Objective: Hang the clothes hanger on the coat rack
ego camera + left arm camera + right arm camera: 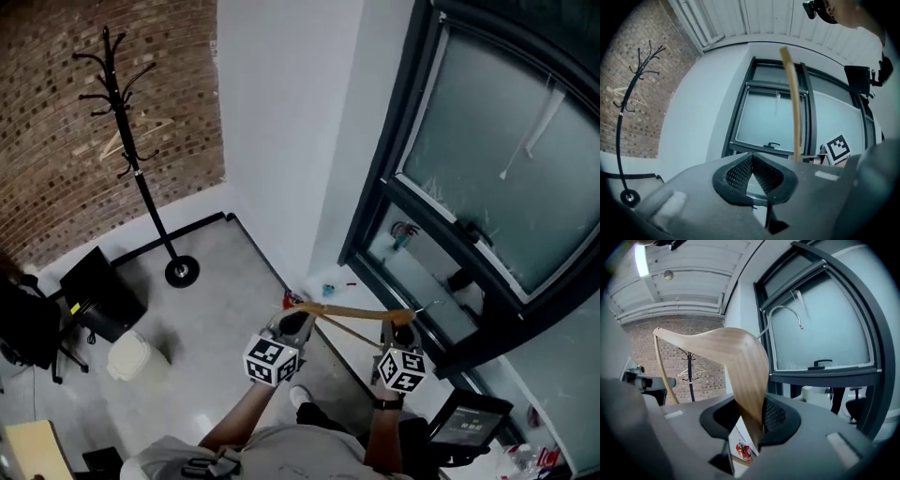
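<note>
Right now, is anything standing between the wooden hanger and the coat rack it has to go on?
Nothing visible does. The wooden hanger, clamped in the right gripper, faces bare floor up to the coat rack. A white bin stands left of that path. A pale hanger already hangs there.

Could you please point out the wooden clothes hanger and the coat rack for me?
wooden clothes hanger (740, 352), right gripper view, on its broad curved arm.
coat rack (150, 202), head view, on its black pole.
</note>
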A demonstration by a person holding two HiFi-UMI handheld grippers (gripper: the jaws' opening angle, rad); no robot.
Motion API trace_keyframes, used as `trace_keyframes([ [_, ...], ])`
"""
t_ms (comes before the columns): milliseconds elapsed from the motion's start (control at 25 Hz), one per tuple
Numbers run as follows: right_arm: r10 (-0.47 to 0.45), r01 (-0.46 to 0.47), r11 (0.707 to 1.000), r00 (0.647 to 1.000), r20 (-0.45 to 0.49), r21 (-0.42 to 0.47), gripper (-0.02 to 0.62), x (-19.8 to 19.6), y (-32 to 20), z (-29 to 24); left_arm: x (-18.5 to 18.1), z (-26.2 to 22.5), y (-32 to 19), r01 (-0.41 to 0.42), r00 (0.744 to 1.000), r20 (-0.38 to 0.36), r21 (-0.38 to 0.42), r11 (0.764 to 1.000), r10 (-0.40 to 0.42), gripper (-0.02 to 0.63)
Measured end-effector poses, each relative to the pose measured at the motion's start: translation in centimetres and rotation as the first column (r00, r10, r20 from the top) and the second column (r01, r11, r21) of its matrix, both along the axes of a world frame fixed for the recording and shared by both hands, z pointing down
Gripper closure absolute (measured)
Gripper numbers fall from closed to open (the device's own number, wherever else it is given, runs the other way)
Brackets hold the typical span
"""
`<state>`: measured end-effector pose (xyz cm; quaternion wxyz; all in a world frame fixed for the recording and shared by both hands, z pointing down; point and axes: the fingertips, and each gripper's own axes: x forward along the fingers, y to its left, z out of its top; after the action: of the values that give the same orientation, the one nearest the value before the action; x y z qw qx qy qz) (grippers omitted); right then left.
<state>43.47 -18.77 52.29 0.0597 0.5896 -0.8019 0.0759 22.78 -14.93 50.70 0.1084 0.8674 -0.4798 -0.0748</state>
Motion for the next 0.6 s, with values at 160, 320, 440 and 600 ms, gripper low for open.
trace_keyframes([
  [160, -0.064, 0.062, 0.994, 0.998, 0.013, 0.086, 0.486, -1.8, -8.4, -3.2, -3.1, -1.1, -4.6, 0.124, 0.991, 0.055, 0.031, 0.992, -0.125, 0.604],
  [320, -0.159, 0.166, 0.971, 0.986, -0.052, 0.174, 0.486, -5.1, -14.6, -5.2, -6.6, -0.9, -8.1, 0.277, 0.953, 0.112, 0.044, 0.96, -0.281, 0.604],
  [440, -0.249, 0.255, 0.954, 0.967, -0.052, 0.157, 0.486, -9.5, -16.9, -4.2, -10.2, -0.3, -8.4, 0.387, 0.912, 0.142, 0.022, 0.922, -0.386, 0.604],
  [600, -0.384, 0.384, 0.918, 0.923, -0.018, 0.099, 0.486, -16.8, -17.4, -1.8, -14.3, 0.4, -6.8, 0.482, 0.867, 0.165, -0.038, 0.875, -0.47, 0.604],
])
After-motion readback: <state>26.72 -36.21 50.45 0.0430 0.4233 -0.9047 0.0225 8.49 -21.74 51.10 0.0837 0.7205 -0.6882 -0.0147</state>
